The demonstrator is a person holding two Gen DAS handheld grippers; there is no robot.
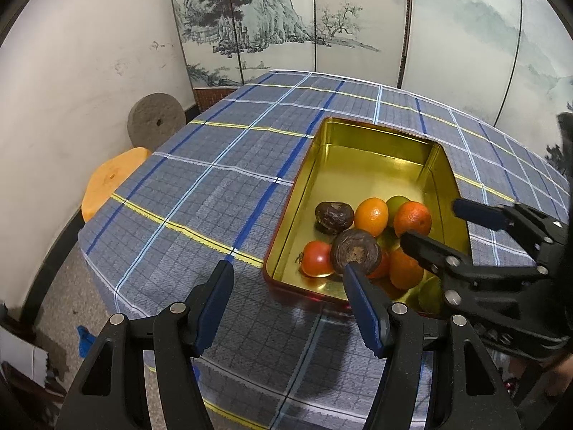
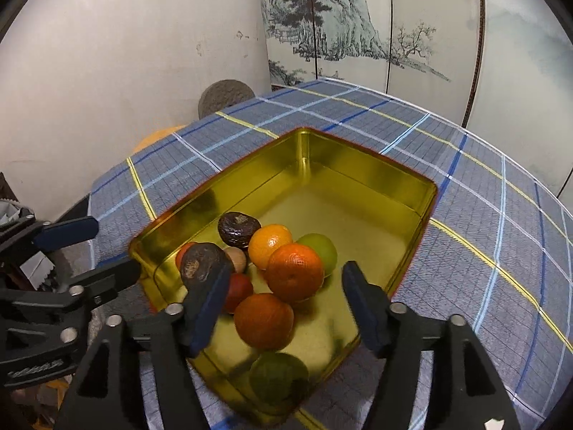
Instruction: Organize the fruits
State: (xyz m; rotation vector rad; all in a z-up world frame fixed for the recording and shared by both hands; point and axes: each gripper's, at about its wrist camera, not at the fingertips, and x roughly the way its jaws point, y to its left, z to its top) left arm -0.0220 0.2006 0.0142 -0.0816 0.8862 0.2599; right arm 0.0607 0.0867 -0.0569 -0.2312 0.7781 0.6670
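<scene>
A gold tin box (image 1: pixel 361 165) (image 2: pixel 358 193) stands on the checked tablecloth and holds several fruits at its near end: oranges (image 1: pixel 372 216) (image 2: pixel 293 272), dark brown wrinkled fruits (image 1: pixel 355 252) (image 2: pixel 203 263), a red tomato (image 1: pixel 317 258) and green fruits (image 2: pixel 320 249). My left gripper (image 1: pixel 286 283) is open and empty, its right finger just in front of a dark fruit at the box's near edge. My right gripper (image 2: pixel 283 297) is open and empty above the fruit pile; it also shows in the left wrist view (image 1: pixel 431 225).
The checked tablecloth (image 1: pixel 222 186) covers the table. An orange stool (image 1: pixel 107 179) and a grey round stone (image 1: pixel 155 118) stand by the wall at the left. A painted folding screen (image 1: pixel 322 18) stands behind the table.
</scene>
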